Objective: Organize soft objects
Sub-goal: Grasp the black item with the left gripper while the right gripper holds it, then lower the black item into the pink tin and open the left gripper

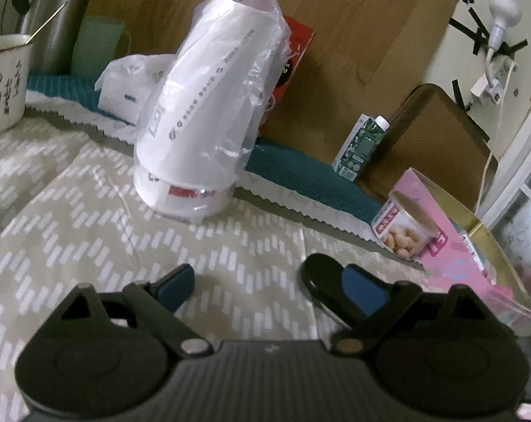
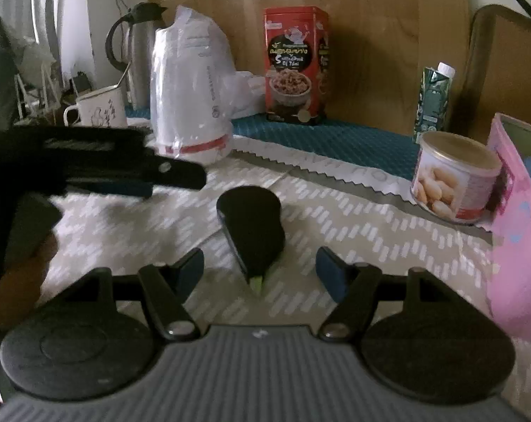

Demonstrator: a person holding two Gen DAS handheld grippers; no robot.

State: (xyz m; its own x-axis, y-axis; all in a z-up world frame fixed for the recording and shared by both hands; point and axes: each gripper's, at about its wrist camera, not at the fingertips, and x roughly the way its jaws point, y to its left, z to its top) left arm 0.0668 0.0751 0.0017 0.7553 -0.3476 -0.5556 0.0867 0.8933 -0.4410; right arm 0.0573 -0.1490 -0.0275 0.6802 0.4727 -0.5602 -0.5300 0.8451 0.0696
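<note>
Two grippers are over a bench covered by a beige cloth (image 2: 353,232) with white dashes. The right gripper (image 2: 260,270) has its jaws spread wide, holding nothing, and a dark toy eggplant (image 2: 253,225) lies on the cloth between and just ahead of them, its green stem tip pointing back toward the camera. Neither jaw touches it. The left gripper (image 1: 246,286) also has open, empty jaws; in its own view the eggplant (image 1: 321,281) sits just beside the right-hand jaw, partly hidden behind it. From the right wrist view the left gripper (image 2: 166,176) comes in from the left side, well above the cloth, blurred.

Farther back a stack of white cups in a clear plastic bag (image 1: 202,105) stands mouth-down on the cloth, leaning. Behind it are a red box (image 2: 295,66) on a teal mat (image 2: 335,140), a steel kettle (image 2: 137,59) and a white mug (image 2: 98,109) with a spoon in it. To the right, a can (image 2: 452,176) with beans pictured on its label stands at the mat's edge, touching a pink box (image 2: 515,232). A dark green carton (image 2: 432,100) with a white cap stands behind the can, against a brown board.
</note>
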